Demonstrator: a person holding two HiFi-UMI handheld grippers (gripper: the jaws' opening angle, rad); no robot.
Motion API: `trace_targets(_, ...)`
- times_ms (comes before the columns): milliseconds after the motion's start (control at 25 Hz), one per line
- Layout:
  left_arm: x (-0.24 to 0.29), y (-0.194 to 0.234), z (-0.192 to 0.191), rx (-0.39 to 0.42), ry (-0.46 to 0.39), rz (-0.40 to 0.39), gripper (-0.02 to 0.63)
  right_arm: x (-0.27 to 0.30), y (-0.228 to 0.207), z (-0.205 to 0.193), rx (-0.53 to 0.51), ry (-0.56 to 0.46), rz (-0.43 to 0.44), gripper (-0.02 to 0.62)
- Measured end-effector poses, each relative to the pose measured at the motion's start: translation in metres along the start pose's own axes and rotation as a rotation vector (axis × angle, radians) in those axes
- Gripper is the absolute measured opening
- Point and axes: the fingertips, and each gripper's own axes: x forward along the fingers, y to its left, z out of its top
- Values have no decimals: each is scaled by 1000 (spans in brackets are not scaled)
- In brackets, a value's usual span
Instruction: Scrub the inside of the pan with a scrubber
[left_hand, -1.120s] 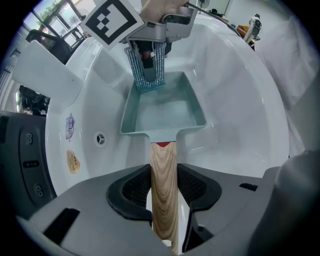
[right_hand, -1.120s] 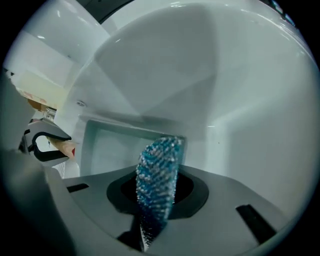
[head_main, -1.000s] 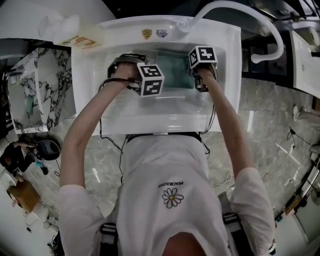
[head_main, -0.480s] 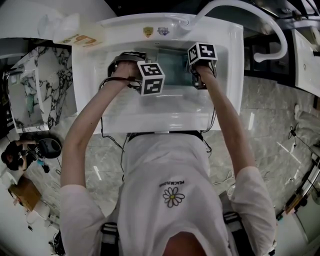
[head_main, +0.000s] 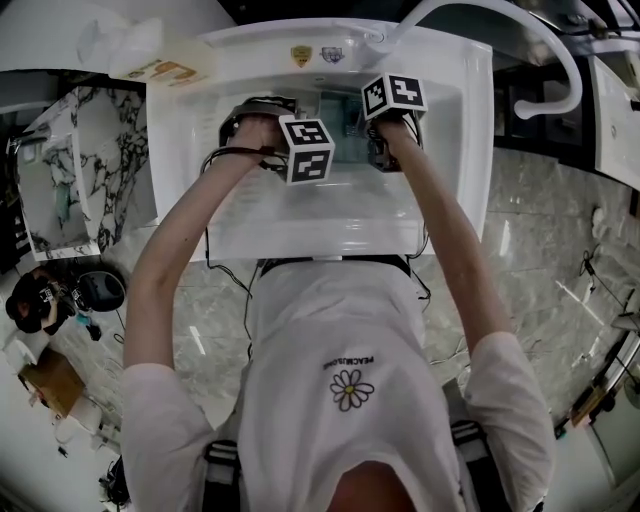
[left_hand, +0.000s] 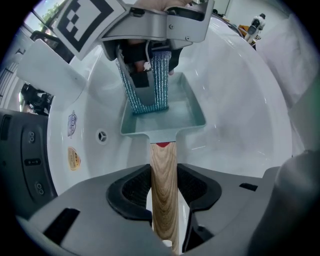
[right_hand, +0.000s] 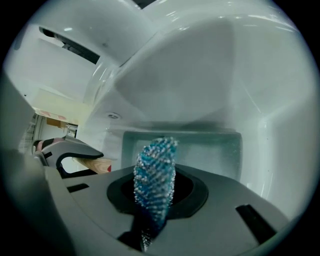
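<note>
A rectangular teal pan (left_hand: 172, 120) with a wooden handle (left_hand: 164, 185) lies in the white sink (left_hand: 250, 115). My left gripper (left_hand: 165, 200) is shut on that handle, both pads pressing its sides. My right gripper (right_hand: 155, 200) is shut on a blue sparkly scrubber (right_hand: 156, 175), which hangs down into the pan (right_hand: 210, 150). In the left gripper view the scrubber (left_hand: 150, 85) touches the pan's inside near its far wall. From the head view, both marker cubes sit over the basin: left gripper (head_main: 300, 150), right gripper (head_main: 390, 110). The pan (head_main: 345, 125) is mostly hidden between them.
The sink's walls (head_main: 330, 215) close round both grippers. A curved white faucet (head_main: 530, 45) arches over the back right. An overflow hole (left_hand: 102, 135) and stickers (left_hand: 73, 158) mark the sink's wall. A marble counter (head_main: 90, 170) is on the left, with a person's head (head_main: 30, 300) on the floor side.
My right gripper with the scrubber has shifted a little to the left over the pan, nearer the left gripper. The left gripper keeps its hold on the handle.
</note>
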Motion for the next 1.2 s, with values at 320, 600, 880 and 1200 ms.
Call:
trace_targets(320,3,-4,-1,-1,-3,-6,166,12,51,3,8,-8,134,55)
trace_targets(600,5,-6,0,-4,-9,-9,166,14,59,2,-13,-6,133,55)
trace_targets(880,10,-9,-9,20,21,-13,166,0,59,0,-47,-30,122,55)
trace_targets(1200,12,-15,-11,7,10,-23,166,-36,-3,-10,-43,-31,16,55)
